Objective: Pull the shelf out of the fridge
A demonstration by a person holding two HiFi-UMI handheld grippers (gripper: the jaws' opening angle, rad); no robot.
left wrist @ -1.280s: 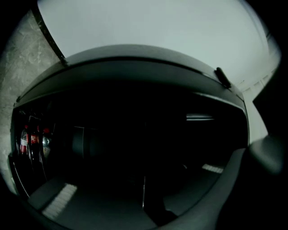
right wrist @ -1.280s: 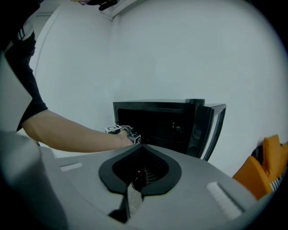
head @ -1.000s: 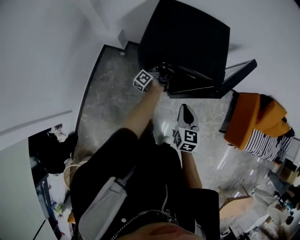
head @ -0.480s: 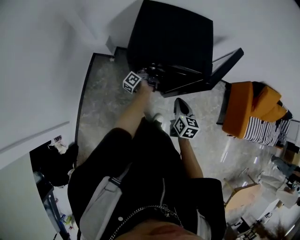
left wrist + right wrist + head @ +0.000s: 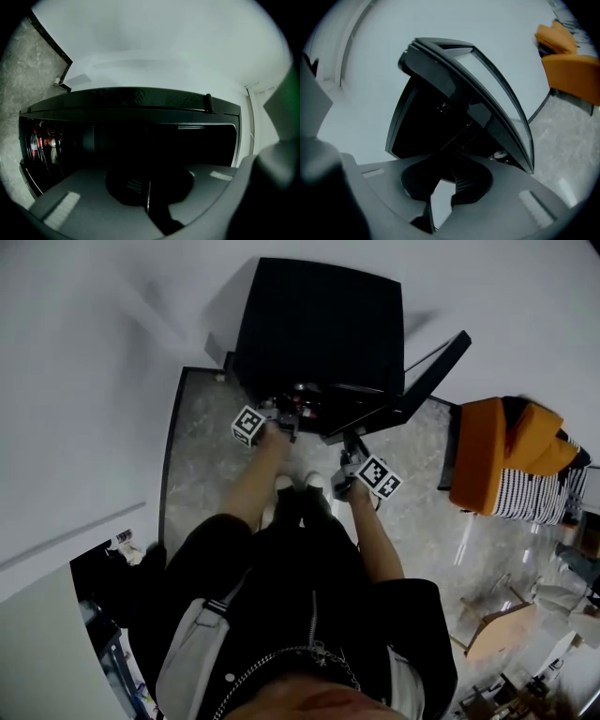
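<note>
A small black fridge [image 5: 319, 324] stands against the white wall, its glass door [image 5: 427, 376] swung open to the right. The inside is dark, so I cannot make out the shelf clearly in any view. My left gripper [image 5: 281, 420] is at the fridge's front opening, low on the left. In the left gripper view its jaws [image 5: 147, 199] are pressed shut, with nothing visible between them. My right gripper [image 5: 349, 454] hangs just below the open door. Its jaws [image 5: 440, 201] are opening, and only pale background shows through the gap. The door [image 5: 487, 98] slants above them.
Several bottles [image 5: 40, 145] stand at the left inside the fridge. An orange and striped bundle [image 5: 511, 460] lies to the right of the door. The floor [image 5: 202, 456] is grey marble, and the person's feet [image 5: 295, 486] are close to the fridge front.
The person has moved closer to the fridge. The right gripper has risen from waist height to just under the open door. The left gripper has stayed at the fridge's front.
</note>
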